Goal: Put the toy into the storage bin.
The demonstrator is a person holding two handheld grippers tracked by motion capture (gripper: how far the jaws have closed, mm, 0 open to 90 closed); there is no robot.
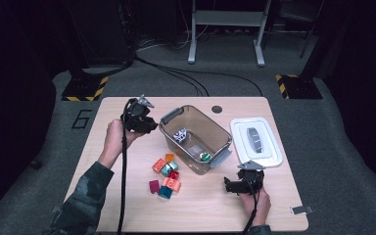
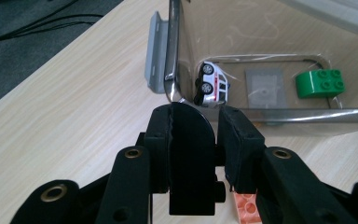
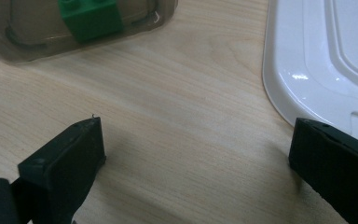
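Work in hand: loose toy blocks [image 1: 166, 175] lie clustered near the desk [image 1: 127, 210] middle, left of the clear bin [image 1: 194, 138].
Already in the bin: a toy car [image 2: 213, 85] on its side and a green block [image 2: 320, 83].
Left gripper [image 1: 152, 124]: jaws nearly together, nothing between them, held beside the bin's left handle.
Right gripper [image 3: 196, 154]: jaws wide apart, nothing held, near the front edge beside the white lid [image 1: 256, 142].
Handling: the blocks are probably light, rigid and smooth; best pinched across flat sides.
Axis: the bin's long axis runs diagonally, back-left to front-right.

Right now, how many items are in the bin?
2: a toy car on its side near the latch-end wall, and a green brick at the far end of the bin.
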